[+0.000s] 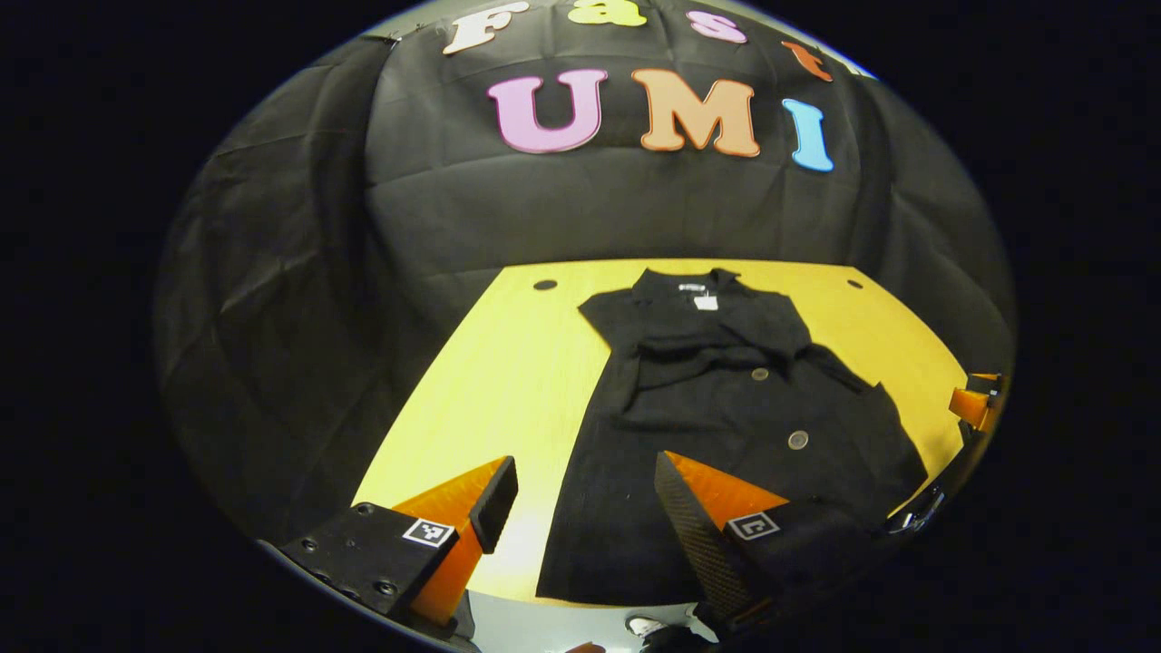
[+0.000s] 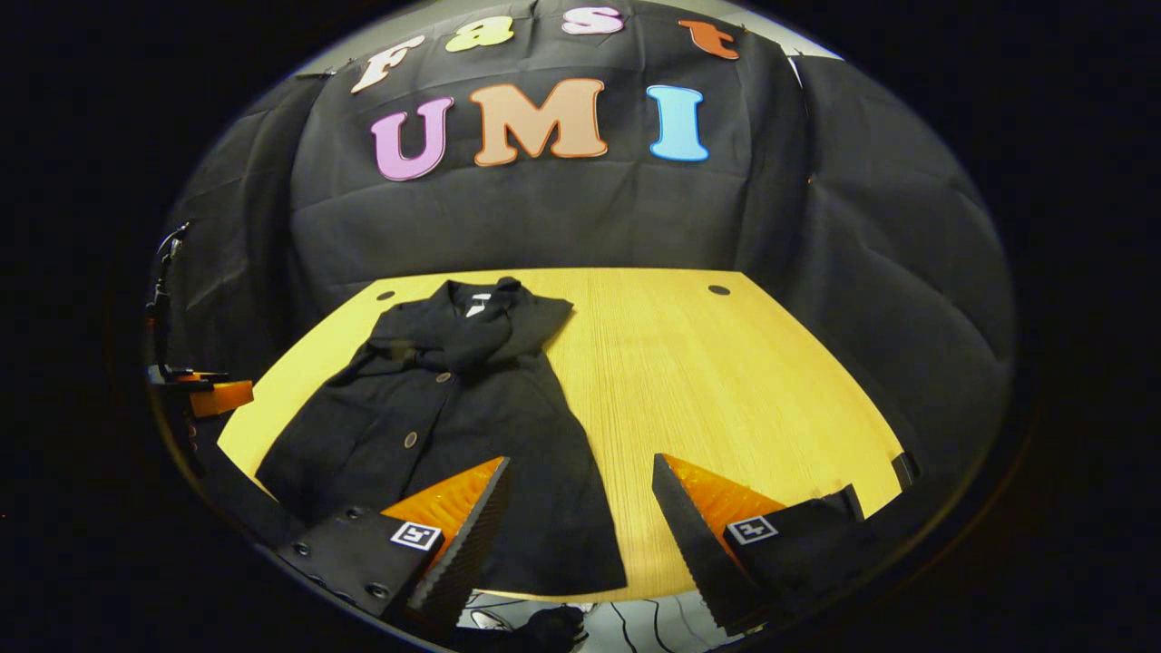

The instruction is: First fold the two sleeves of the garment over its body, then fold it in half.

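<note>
On the yellow wooden table (image 2: 726, 381), a black garment (image 2: 453, 426) lies flat with its collar toward the booth's cloth wall and its hem at the near edge; both sleeves look folded across the chest, forming a crosswise band just below the collar, and round buttons (image 1: 797, 440) run down the front. In the left gripper view the left gripper (image 1: 585, 494) hovers above the hem's left corner, pointing forward over the table, its fingers spread wide and holding nothing. In the right gripper view the right gripper (image 2: 580, 499) hangs above the hem's right corner, likewise aimed forward and gaping, one finger over the cloth and the other over bare wood. Neither visibly touches the garment.
</note>
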